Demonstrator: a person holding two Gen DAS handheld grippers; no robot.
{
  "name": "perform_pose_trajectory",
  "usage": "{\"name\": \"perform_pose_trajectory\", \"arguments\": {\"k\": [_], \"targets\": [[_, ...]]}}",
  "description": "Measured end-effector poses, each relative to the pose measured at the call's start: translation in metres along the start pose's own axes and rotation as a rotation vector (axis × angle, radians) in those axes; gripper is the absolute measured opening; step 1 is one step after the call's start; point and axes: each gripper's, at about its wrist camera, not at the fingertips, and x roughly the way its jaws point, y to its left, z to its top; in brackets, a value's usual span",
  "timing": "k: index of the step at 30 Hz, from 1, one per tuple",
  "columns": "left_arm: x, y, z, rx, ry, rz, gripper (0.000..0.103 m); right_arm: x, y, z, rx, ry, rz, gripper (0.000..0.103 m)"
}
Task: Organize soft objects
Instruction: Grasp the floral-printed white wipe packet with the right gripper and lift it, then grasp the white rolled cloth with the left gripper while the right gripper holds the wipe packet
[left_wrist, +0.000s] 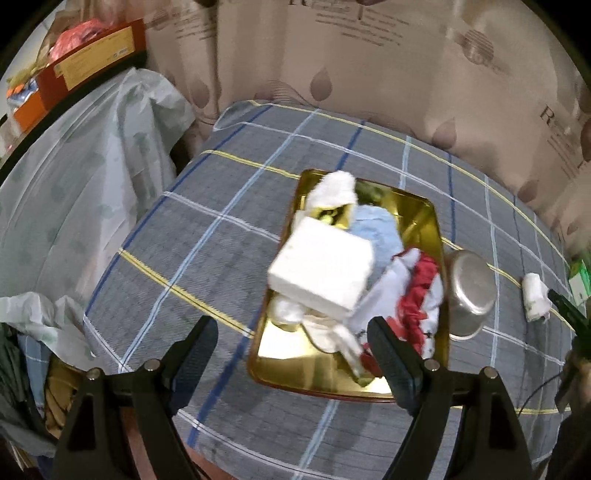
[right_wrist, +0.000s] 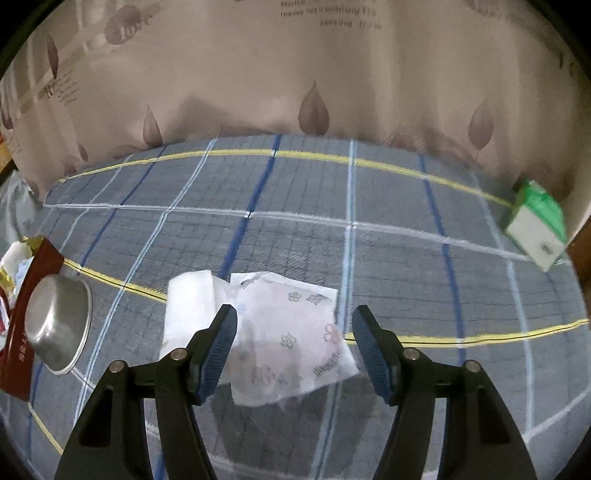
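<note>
Sorted mostly into shiny gold rectangular tray (left_wrist: 417, 221) on checked grey tabletop (left_wrist: 207, 240).
Left outside: clear-wrapped white tissue pack (right_wrist: 291, 332), framed between right gripper (right_wrist: 294, 349) jaws, half open, empty; left gripper (left_wrist: 291, 350) jaws wide, empty.

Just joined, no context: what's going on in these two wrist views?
A person with a handheld gripper in each hand is sorting soft things on a grey plaid-covered bed. The gold rectangular tray already holds a white foam block, a pale blue cloth and a red-and-white cloth, with a steel bowl beside it. The left gripper hangs open and empty near the tray. The right gripper is open above a white printed tissue pack, not gripping it.
</note>
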Motion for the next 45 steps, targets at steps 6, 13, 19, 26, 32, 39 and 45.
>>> {"name": "perform_pose_trajectory", "arguments": {"k": [6,13,19,26,32,39,45], "targets": [[-0.002,-0.021,0.002,0.038,0.009,-0.005,0.085,0.025,-0.006,-0.006,0.007,0.037,0.009,0.061],[0.005,-0.046,0.011,0.076,0.009,0.021,0.085,0.027,-0.029,-0.018,0.042,0.015,-0.024,0.055],[0.011,-0.086,0.013,0.14,0.024,-0.022,0.085,0.027,-0.028,-0.021,0.002,-0.006,-0.016,0.048],[0.016,-0.141,0.007,0.24,0.041,-0.066,0.085,0.021,-0.024,-0.027,-0.012,-0.038,0.007,0.03],[0.026,-0.189,-0.004,0.32,0.057,-0.116,0.085,0.005,-0.034,-0.047,0.014,-0.043,0.002,0.027],[0.037,-0.251,-0.013,0.381,0.088,-0.197,0.085,-0.026,-0.061,-0.085,0.021,-0.035,-0.04,0.027],[0.04,-0.313,-0.009,0.407,0.091,-0.268,0.085,-0.04,-0.08,-0.106,0.046,-0.047,-0.057,0.027]]}}
